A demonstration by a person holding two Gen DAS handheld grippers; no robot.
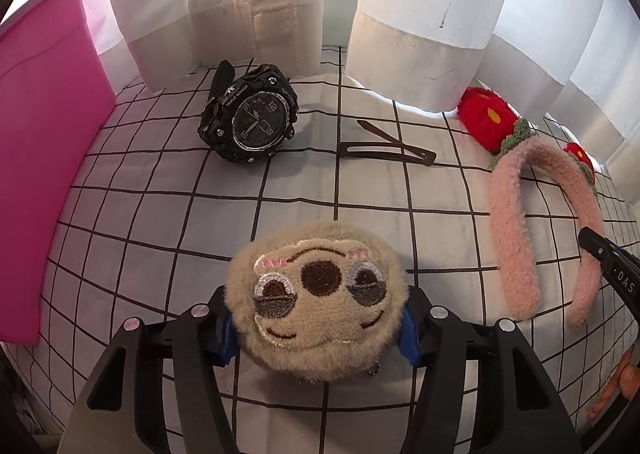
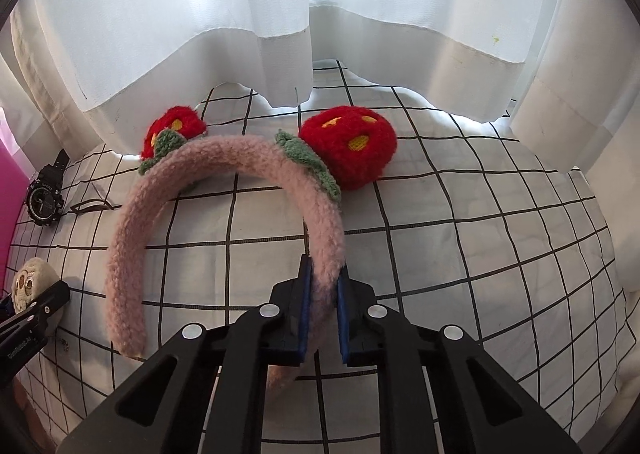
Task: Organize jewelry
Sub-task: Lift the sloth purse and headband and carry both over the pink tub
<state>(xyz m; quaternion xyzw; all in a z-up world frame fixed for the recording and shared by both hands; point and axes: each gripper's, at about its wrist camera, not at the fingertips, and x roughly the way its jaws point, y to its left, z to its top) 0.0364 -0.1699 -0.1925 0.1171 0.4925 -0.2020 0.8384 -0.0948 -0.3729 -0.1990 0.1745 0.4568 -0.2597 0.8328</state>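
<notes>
Gridded cloth (image 1: pixel 320 194): one watch (image 1: pixel 250 114), one hair clip (image 1: pixel 384 152); left gripper (image 1: pixel 318 328) clamping plush (image 1: pixel 318 294), right gripper (image 2: pixel 322 294) clamping headband (image 2: pixel 224 190).

On a gridded cloth (image 1: pixel 360 214): plush charm (image 1: pixel 320 294) nearest, watch (image 1: pixel 250 118) behind it. Hair clip (image 1: pixel 386 152) right of watch, headband (image 1: pixel 512 222) farther right. Curtains (image 1: pixel 400 14) behind, box (image 1: pixel 44 134) at left.

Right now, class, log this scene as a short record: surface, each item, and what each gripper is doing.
surface: white cloth with black grid
backdrop: white curtain
left gripper: blue pads pressed on both sides of the plush sloth-face charm
right gripper: shut on one arm of the pink fuzzy headband
headband trim: two red strawberries
black sport watch: lying free, far left
brown hair clip: lying free, beside the watch
pink box: left edge
</notes>
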